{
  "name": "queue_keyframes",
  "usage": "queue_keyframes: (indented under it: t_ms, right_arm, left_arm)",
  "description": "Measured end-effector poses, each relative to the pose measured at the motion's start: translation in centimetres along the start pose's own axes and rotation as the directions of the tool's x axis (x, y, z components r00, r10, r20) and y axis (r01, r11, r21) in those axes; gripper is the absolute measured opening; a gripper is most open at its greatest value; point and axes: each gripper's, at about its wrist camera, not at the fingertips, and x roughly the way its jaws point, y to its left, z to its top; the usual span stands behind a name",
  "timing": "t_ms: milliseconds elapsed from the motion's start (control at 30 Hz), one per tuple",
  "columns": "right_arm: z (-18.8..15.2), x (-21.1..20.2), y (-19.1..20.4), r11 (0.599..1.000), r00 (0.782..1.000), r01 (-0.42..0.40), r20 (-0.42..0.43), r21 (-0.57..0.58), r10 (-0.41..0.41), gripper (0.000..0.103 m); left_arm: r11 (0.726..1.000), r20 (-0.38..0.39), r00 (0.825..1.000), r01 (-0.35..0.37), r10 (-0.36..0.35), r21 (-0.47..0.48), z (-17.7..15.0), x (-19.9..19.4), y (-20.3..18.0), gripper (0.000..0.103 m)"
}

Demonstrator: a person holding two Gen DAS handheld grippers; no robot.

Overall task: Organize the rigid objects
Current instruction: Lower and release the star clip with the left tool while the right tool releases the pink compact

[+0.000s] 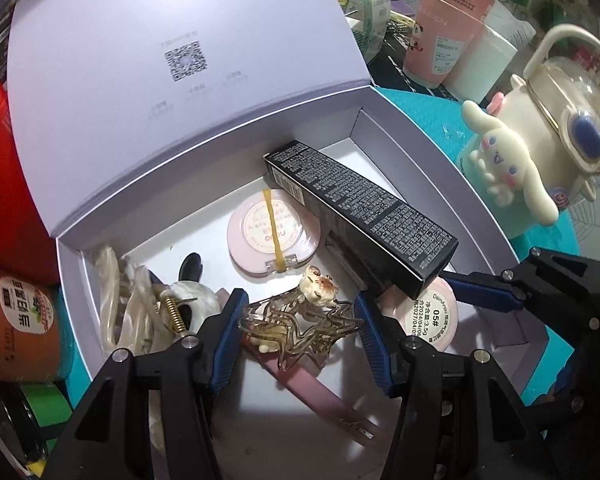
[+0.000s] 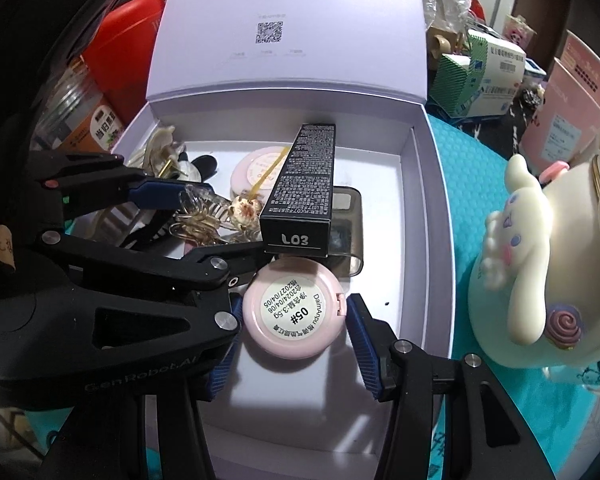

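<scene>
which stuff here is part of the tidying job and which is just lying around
Job: white box, black carton, pink compact, clear hair claw, pearl hair claw.
Lying about: white dog figurine, pink cups, orange can, red container.

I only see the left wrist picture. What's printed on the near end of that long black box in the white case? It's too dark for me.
Observer: The black box shows L03 in white on that end.
Visitor: And the other claw, what is it around?
Observer: The right gripper straddles the pink compact, one blue pad on each side. I cannot tell whether it squeezes.
Visitor: Is anything hiding beside the box?
Observer: Yes, a smoky translucent case, partly covered by the box's near end.
</scene>
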Motion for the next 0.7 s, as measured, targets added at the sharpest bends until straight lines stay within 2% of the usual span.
queue_keyframes:
  t_ms: [200,400,600,700]
  right_arm:
    - [0.2,-0.6,-1.5,0.997,1.000,-0.004,0.006,0.071,0.003,0.053]
    - [0.4,-1.7,-2.2,0.996,1.000,0.023,0.011,0.087,-0.024,0.053]
    - [0.4,-2.1,-2.5,0.996,0.999,0.034,-0.003,0.084,-0.034,0.053]
    - [-0.1,-2.9,-2.3,0.995,0.999,0.044,-0.003,0.090,-0.044,0.054]
  left_arm:
    - [1.000,0.008,1.000,-0.012,0.013,-0.022,-0.4,-0.9,0.6,0.054]
    - [0.999,0.015,0.999,-0.049,0.049,-0.017,-0.7,-2.2,0.2,0.054]
    - [0.997,-0.050,0.998,-0.047,0.044,-0.059,-0.4,-1.8,0.8,0.055]
    - [0.996,-0.059,0.997,-0.046,0.042,-0.077,-0.3,-2.1,1.0,0.057]
